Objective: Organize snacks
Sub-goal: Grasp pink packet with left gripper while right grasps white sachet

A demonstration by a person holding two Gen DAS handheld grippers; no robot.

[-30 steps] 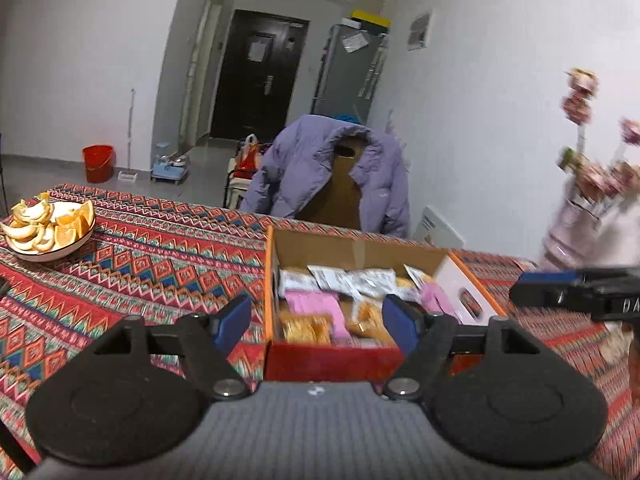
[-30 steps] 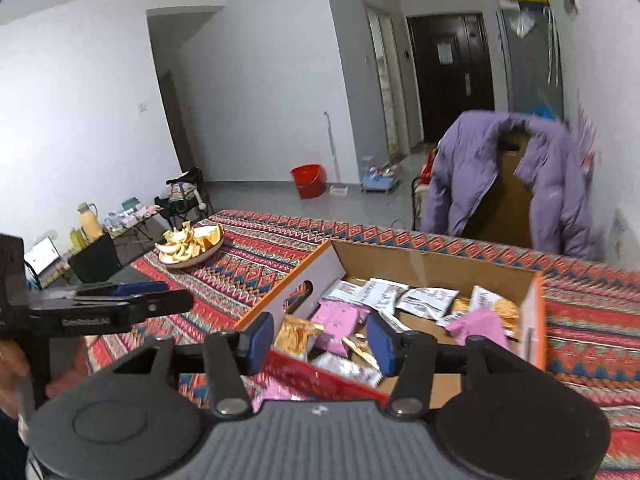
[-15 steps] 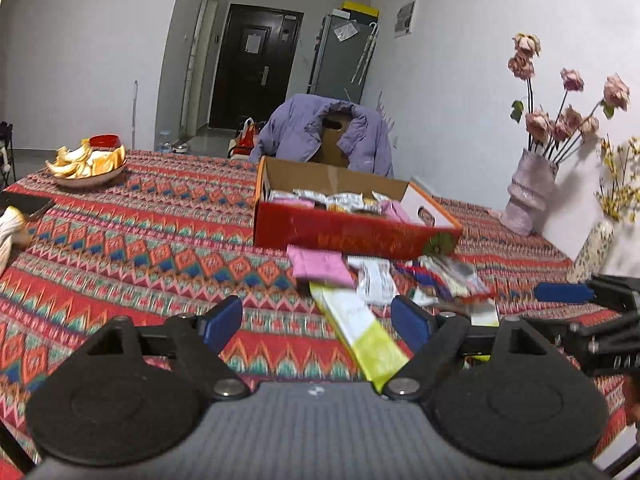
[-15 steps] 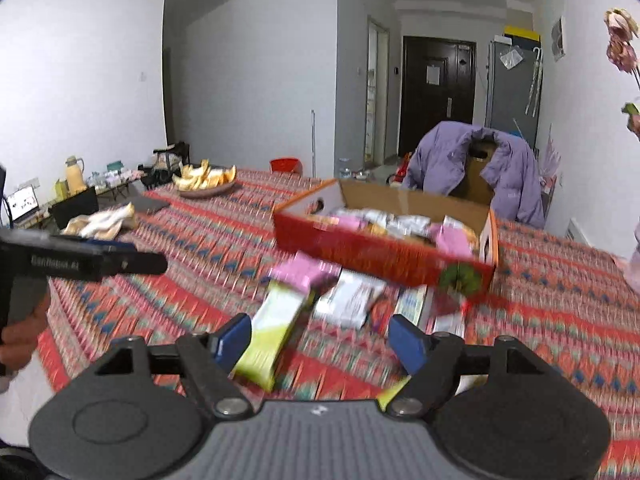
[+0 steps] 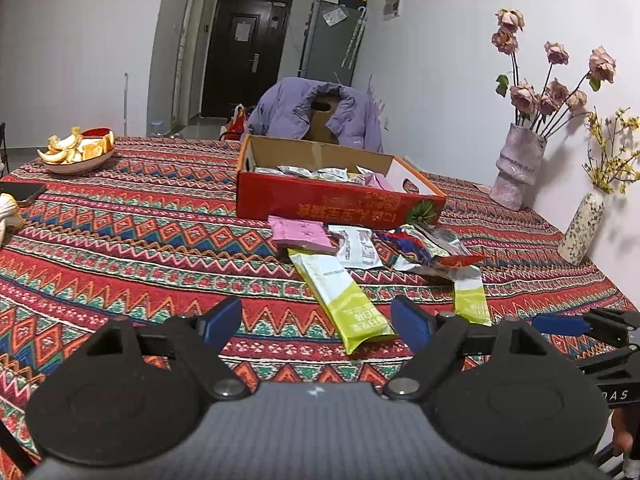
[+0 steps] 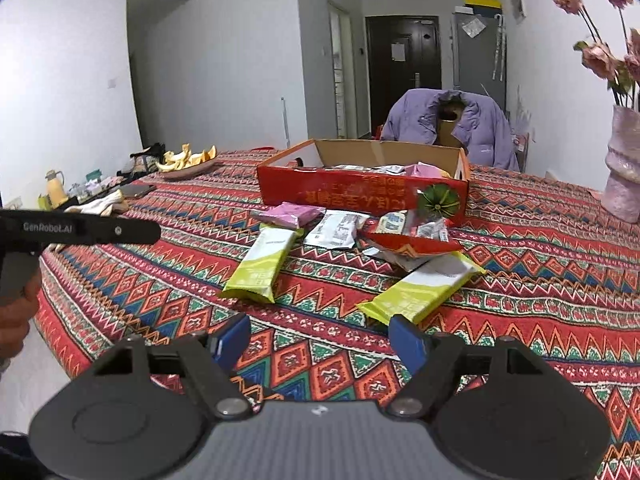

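From the left wrist we see our left gripper point(image 5: 316, 322) hanging wide open and empty above the patterned bench point(image 5: 120, 248); loose snack packets point(image 5: 360, 248) lie scattered just in front of the red snack box point(image 5: 328, 202), a green packet point(image 5: 344, 300) nearest us; the right gripper point(image 5: 560, 325) pokes in at the edge. From the right wrist, our right gripper point(image 6: 320, 340) also gapes, nothing between its fingers; a second green packet point(image 6: 420, 290) lies just beyond them.

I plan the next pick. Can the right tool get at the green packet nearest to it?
Probably yes. The right tool is open and empty, the green packet lies flat just ahead, with only bare tablecloth between.
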